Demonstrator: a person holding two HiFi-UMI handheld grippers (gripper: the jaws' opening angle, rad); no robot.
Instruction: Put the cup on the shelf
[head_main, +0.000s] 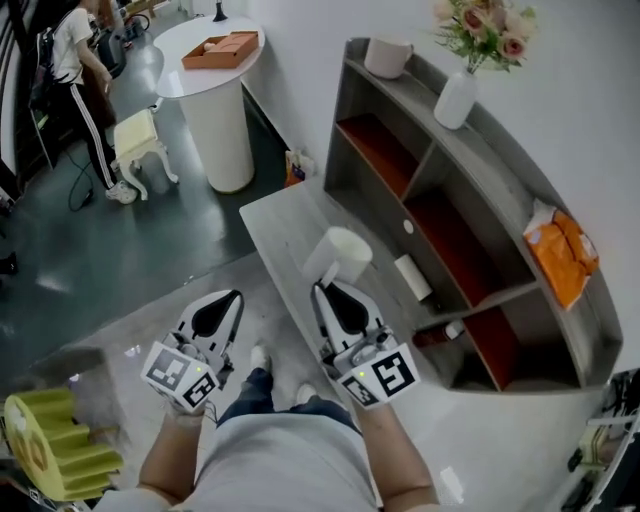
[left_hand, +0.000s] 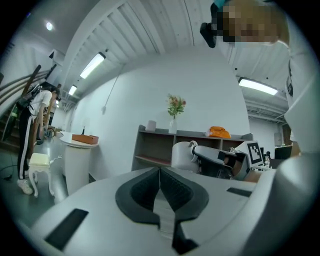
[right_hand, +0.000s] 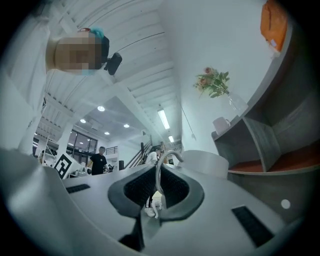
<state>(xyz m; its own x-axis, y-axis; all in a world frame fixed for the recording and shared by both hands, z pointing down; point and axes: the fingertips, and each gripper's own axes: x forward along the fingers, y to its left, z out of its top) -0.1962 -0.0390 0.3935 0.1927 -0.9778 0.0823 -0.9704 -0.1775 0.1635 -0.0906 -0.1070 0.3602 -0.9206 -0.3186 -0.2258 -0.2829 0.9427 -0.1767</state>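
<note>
Cup (head_main: 338, 255) held by its handle, near the shelf (head_main: 500, 175).
The handle is clamped between the jaws of the right gripper (head_main: 328, 290); the left gripper (head_main: 231, 300) is held closed, empty.

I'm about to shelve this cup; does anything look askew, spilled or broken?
Nothing stands out. The cup sits upright, held by the right gripper, and the shelf with its vase looks tidy and undamaged.

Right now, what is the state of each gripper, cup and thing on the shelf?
left gripper: shut, empty.
right gripper: shut on the handle of the white cup.
white cup: held, not yet on the shelf.
second cup: upright on the shelf top.
vase: upright, holding flowers.
</note>
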